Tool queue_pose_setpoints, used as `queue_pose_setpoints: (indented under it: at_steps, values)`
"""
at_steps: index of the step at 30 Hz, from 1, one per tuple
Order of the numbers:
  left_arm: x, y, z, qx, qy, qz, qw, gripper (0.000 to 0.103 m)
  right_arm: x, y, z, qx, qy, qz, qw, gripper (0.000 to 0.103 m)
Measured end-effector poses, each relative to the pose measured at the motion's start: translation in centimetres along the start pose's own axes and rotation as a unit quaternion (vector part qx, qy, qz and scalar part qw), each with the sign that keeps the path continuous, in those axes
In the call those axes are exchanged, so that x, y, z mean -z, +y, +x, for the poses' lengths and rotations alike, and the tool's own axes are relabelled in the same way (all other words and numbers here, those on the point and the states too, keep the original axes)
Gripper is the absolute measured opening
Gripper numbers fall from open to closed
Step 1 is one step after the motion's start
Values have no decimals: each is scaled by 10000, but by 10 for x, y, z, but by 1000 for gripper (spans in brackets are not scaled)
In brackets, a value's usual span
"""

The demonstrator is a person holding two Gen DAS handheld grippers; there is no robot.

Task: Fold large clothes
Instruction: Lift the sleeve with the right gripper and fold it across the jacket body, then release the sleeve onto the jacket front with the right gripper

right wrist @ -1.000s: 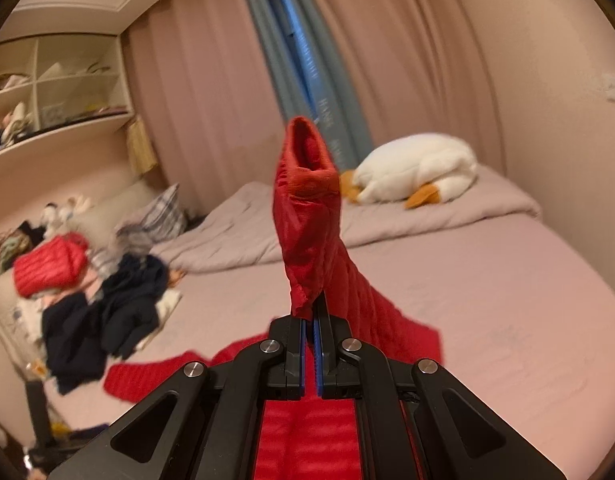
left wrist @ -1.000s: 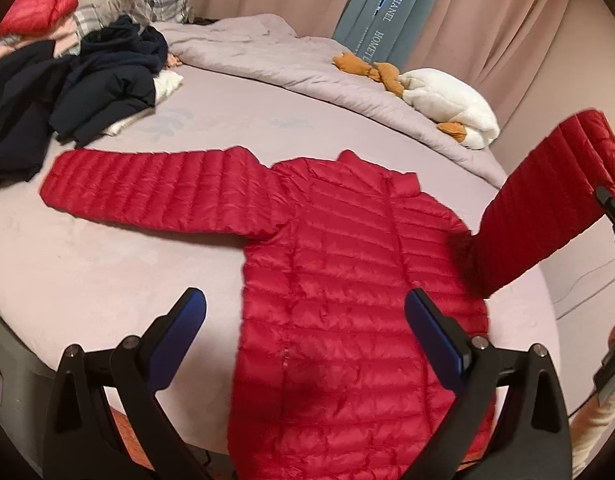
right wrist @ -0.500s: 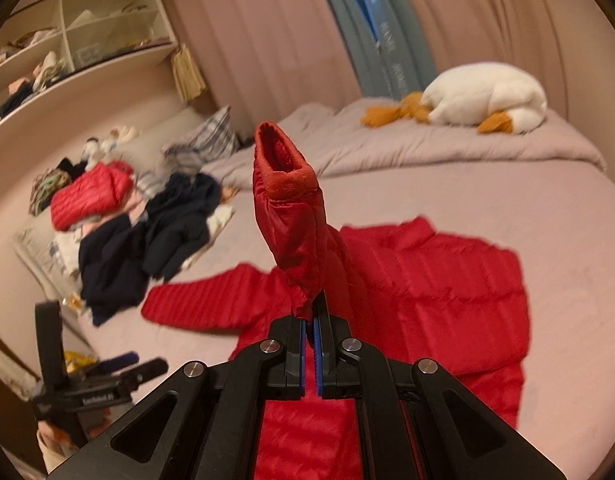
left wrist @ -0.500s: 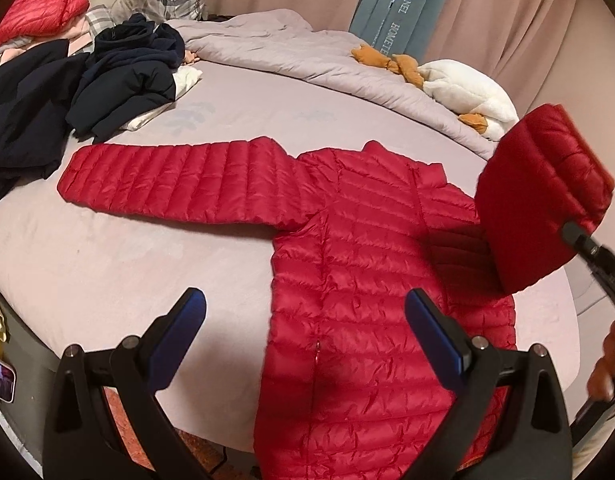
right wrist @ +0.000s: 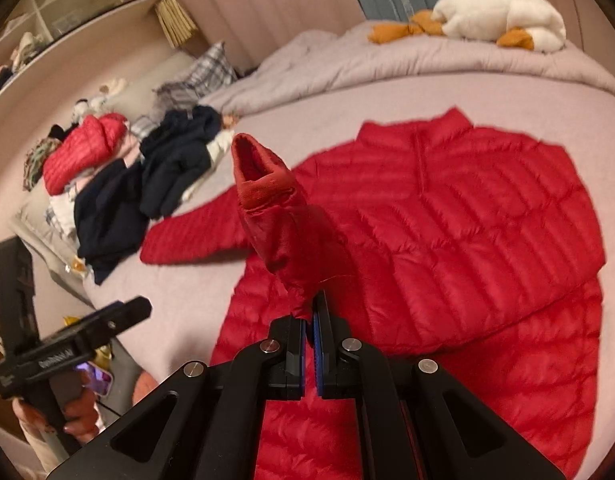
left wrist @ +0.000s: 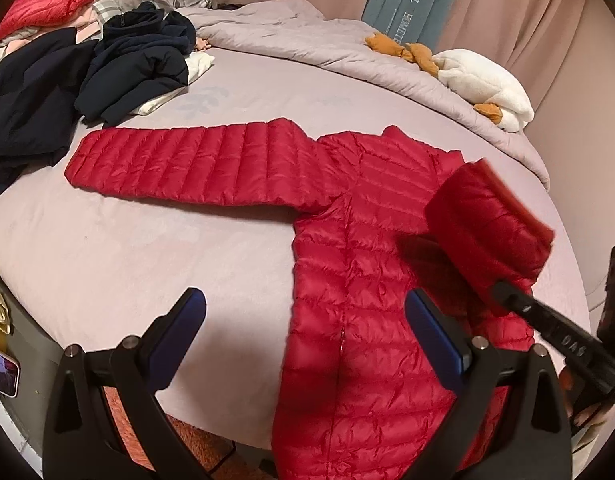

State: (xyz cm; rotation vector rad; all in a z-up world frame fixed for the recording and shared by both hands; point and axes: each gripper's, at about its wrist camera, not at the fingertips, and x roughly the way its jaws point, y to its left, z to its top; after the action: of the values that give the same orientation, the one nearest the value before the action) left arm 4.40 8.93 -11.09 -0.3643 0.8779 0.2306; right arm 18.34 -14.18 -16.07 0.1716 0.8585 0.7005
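Observation:
A red quilted puffer jacket [left wrist: 359, 264] lies flat on the bed, collar toward the far side, one sleeve [left wrist: 195, 164] stretched out to the left. My right gripper [right wrist: 309, 322] is shut on the other sleeve [right wrist: 275, 216] near its cuff and holds it up over the jacket body [right wrist: 467, 216]; the cuff opening points away from me. The lifted sleeve [left wrist: 487, 228] and the right gripper [left wrist: 503, 294] also show in the left wrist view. My left gripper [left wrist: 303, 320] is open and empty, above the bed's near edge by the jacket's hem.
A heap of dark clothes [left wrist: 87, 76] and another red jacket [left wrist: 39, 0] lie at the far left of the bed [left wrist: 107, 248]. A grey duvet [left wrist: 307, 36] and a white plush goose [left wrist: 483, 84] lie at the far side. A phone [left wrist: 1, 372] sits low left.
My right gripper has carried the sleeve down and inward over the jacket body. The left wrist view has shifted so the jacket sits further right.

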Motion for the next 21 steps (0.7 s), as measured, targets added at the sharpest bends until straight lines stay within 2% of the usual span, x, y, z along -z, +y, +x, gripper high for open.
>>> queue_pose_setpoints:
  at_steps: [16,21]
  values:
    - [9,2,8,6,155,-42,9999,100,22,5,47,379,814,-87,9959,5]
    - [10,1,12,108,199,-40,9997,100,22,6,47,422,871,-128,9952,5]
